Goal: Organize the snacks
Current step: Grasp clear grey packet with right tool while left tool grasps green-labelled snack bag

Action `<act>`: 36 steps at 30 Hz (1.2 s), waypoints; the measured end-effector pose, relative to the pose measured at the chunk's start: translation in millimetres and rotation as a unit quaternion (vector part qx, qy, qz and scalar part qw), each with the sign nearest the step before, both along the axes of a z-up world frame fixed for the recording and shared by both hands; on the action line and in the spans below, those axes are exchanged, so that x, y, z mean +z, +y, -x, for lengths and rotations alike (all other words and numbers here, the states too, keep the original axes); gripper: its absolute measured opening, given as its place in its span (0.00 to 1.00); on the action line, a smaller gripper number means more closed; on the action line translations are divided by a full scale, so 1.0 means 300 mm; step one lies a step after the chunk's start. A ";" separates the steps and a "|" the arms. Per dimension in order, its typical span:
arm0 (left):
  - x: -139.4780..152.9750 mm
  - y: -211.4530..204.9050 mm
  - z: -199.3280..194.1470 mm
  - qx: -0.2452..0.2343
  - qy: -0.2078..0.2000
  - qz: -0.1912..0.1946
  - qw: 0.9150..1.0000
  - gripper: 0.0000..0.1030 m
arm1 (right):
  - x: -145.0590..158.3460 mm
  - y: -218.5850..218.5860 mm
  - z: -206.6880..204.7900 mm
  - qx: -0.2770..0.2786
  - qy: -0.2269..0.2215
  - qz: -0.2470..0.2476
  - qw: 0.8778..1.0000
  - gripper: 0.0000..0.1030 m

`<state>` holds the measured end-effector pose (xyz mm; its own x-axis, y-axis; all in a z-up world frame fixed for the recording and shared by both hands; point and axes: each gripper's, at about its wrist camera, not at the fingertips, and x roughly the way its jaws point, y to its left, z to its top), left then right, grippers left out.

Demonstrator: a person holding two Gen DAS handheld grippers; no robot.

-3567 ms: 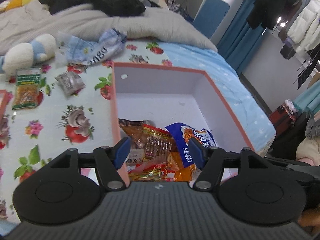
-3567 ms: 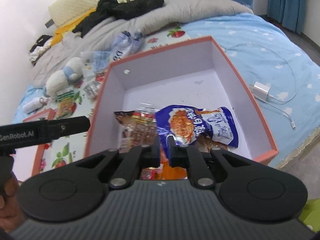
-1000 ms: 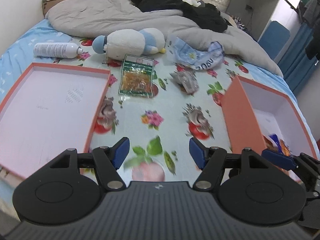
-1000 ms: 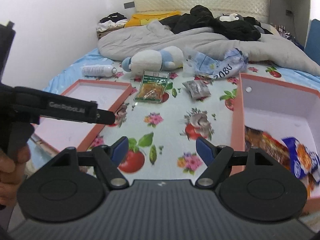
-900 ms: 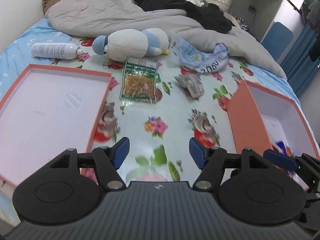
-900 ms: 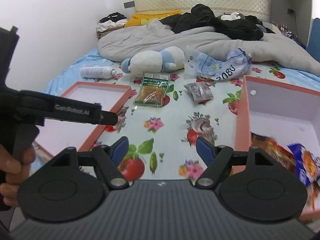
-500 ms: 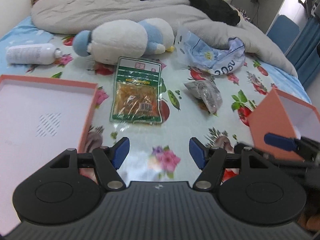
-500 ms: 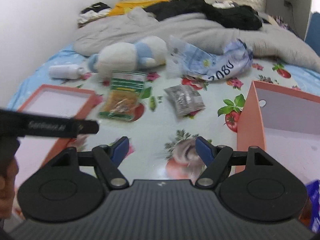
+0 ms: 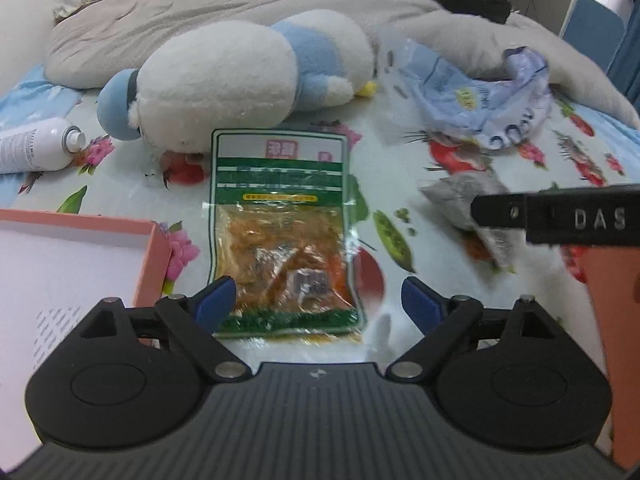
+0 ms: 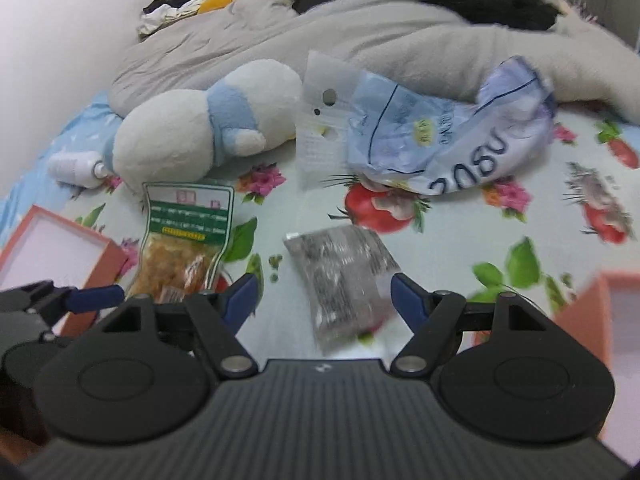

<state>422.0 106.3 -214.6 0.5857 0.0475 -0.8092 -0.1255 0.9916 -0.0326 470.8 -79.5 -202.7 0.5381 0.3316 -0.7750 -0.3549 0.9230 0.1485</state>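
Now my left claw [image 9: 316,300] gapes released around the green snack packet [image 9: 280,232]; my right claw [image 10: 320,294], likewise released, frames the grey packet [image 10: 344,276] at twelve o'clock.

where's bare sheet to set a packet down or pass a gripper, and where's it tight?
Bare sheet lies between the green snack packet and the grey foil packet, and right of the grey packet, below the blue crumpled bag. Crowded: the packet's top touches the plush toy, with the white bottle and the pink lid at its left.

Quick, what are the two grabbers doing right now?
Left gripper: open, holding nothing, over the green snack packet.
Right gripper: open, holding nothing, over the grey snack packet.
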 end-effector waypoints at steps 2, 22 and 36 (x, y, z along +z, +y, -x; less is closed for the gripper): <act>-0.017 0.018 -0.013 0.005 -0.001 0.007 1.000 0.89 | -0.015 0.019 -0.030 0.009 -0.008 0.013 1.000 0.72; -0.056 0.083 0.020 0.030 -0.023 0.011 0.999 0.62 | -0.110 0.095 -0.113 0.031 0.027 0.087 0.995 0.50; 0.048 0.052 0.215 0.043 -0.013 0.075 0.996 0.49 | 0.006 -0.012 0.170 -0.001 0.044 0.045 0.998 0.48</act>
